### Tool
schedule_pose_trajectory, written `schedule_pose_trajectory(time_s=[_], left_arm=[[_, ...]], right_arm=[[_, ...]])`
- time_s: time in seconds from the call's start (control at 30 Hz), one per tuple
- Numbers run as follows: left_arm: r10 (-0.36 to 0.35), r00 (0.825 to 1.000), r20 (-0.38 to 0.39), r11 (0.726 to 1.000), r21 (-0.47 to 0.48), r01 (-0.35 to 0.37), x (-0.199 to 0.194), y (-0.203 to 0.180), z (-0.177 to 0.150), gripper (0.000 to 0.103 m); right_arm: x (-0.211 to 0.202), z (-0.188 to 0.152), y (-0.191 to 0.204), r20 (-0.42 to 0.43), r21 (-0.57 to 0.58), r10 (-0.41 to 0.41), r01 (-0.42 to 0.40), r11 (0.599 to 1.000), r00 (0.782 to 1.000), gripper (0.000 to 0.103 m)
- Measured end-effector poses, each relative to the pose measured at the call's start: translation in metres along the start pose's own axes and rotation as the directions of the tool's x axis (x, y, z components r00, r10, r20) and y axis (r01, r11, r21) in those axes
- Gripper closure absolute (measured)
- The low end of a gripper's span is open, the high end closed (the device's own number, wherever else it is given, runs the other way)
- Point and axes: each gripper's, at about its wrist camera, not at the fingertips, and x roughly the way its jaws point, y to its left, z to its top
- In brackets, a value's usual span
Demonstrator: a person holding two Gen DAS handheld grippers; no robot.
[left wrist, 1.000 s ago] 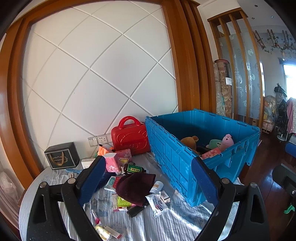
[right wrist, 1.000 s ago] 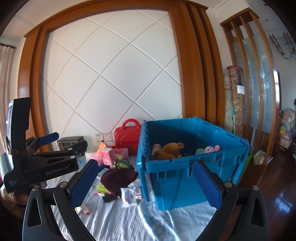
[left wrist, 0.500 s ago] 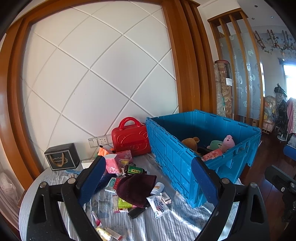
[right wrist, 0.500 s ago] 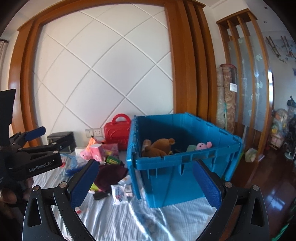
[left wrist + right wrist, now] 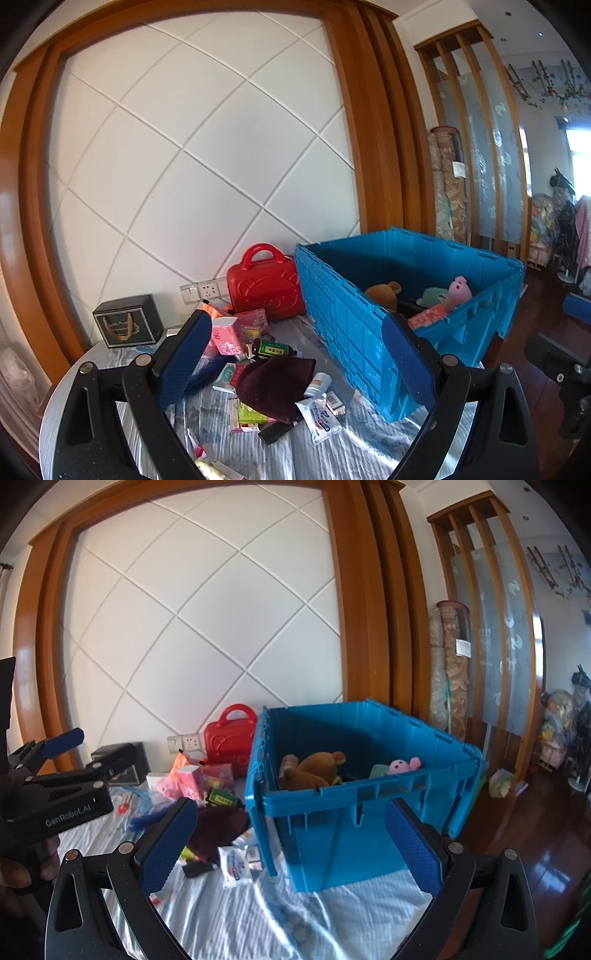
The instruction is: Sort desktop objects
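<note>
Several items still lie heaped on the counter (image 5: 373, 446) left of the blue bin (image 5: 369, 794): a maroon cloth (image 5: 275, 384), a white packet (image 5: 321, 421), pink boxes. Both your left hand-held gripper (image 5: 295, 365) and right hand-held gripper (image 5: 291, 843) gape wide and empty. Over the last second you've drifted right toward the bin without picking anything; swing back to the pile.

Blue crate (image 5: 354, 332), cluttered table (image 5: 280, 454), spread fingers (image 5: 184, 354)
</note>
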Motion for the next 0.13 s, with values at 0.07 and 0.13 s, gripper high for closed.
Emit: schedule_pose_trajectory(time_s=[0.07, 0.13], left_arm=[[0.017, 1.000, 0.009, 1.000, -0.008, -0.017, -0.0006, 0.0034, 0.0023, 0.010], [0.029, 0.999, 0.016, 1.000, -0.007, -0.028, -0.0017, 0.0050, 0.0026, 0.010]], right_arm=[[0.0004, 0.0002, -0.0004, 0.001, -0.001, 0.000, 0.000, 1.000, 1.000, 0.000], [0.0009, 0.0006, -0.0010, 0.001, 0.002, 0.002, -0.002, 1.000, 1.000, 0.000]])
